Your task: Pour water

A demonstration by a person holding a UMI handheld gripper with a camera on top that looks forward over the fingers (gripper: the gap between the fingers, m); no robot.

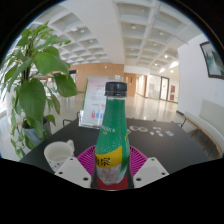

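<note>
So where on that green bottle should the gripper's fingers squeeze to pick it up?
Best around the lower body, at the yellow label, coming straight on from this side. The green bottle stands upright on the dark table with its cap on, and the body is round and wider than the neck, so the pads get more surface there. The gripper already has the bottle between its fingers.

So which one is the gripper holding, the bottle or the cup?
The green plastic bottle with the dark cap; the gripper grips it. The white paper cup stands beside, untouched.
</note>
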